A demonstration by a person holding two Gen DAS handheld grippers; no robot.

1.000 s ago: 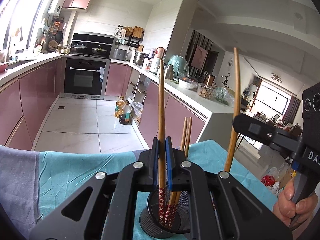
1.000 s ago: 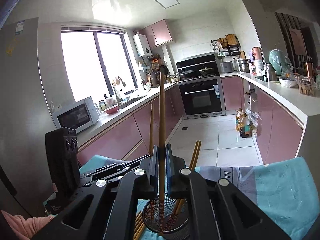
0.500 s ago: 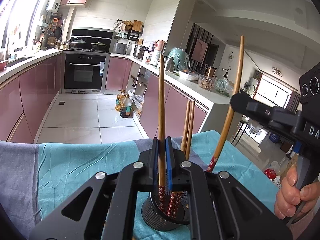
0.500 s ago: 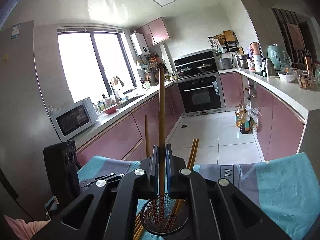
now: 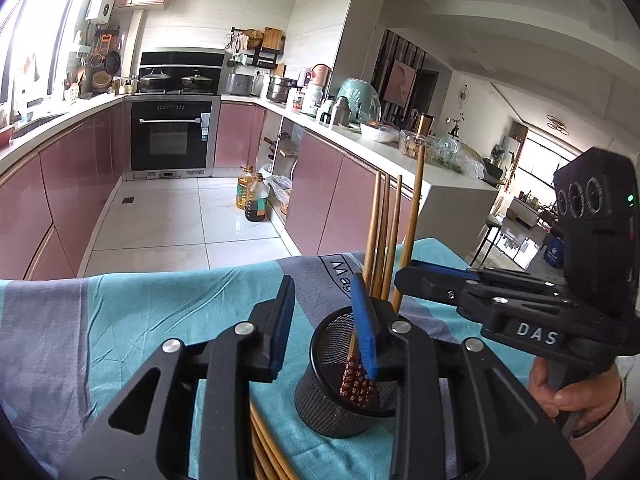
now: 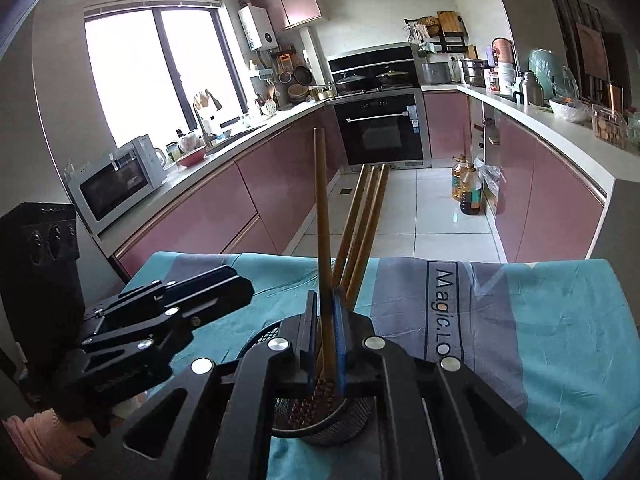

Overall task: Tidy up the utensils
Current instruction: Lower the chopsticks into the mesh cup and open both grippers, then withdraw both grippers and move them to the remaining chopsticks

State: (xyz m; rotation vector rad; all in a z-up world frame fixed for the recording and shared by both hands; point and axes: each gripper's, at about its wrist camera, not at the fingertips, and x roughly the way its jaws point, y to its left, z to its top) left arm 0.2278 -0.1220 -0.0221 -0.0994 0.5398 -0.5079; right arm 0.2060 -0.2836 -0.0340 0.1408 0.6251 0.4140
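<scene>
A black mesh holder [image 5: 340, 384] stands on the teal and grey cloth [image 5: 140, 312], with three wooden chopsticks [image 5: 382, 236] leaning in it. My left gripper [image 5: 324, 328] is open and empty just left of the holder's rim. My right gripper [image 6: 326, 340] is shut on one chopstick [image 6: 322, 216] that stands upright with its lower end inside the holder [image 6: 332, 424]. That chopstick [image 5: 414, 220] and the right gripper [image 5: 436, 280] also show in the left wrist view. More chopsticks [image 5: 268, 452] lie on the cloth under my left gripper.
The table's far edge [image 6: 360, 258] drops to the kitchen floor. Pink cabinets [image 6: 240, 200] run along both sides, with an oven [image 6: 380, 128] at the back. Oil bottles [image 5: 252, 200] stand on the floor. The left gripper's body [image 6: 152, 320] sits close left of the holder.
My left gripper has opened, released its chopstick into the holder and moved left. My right gripper has lowered its chopstick into the holder.
</scene>
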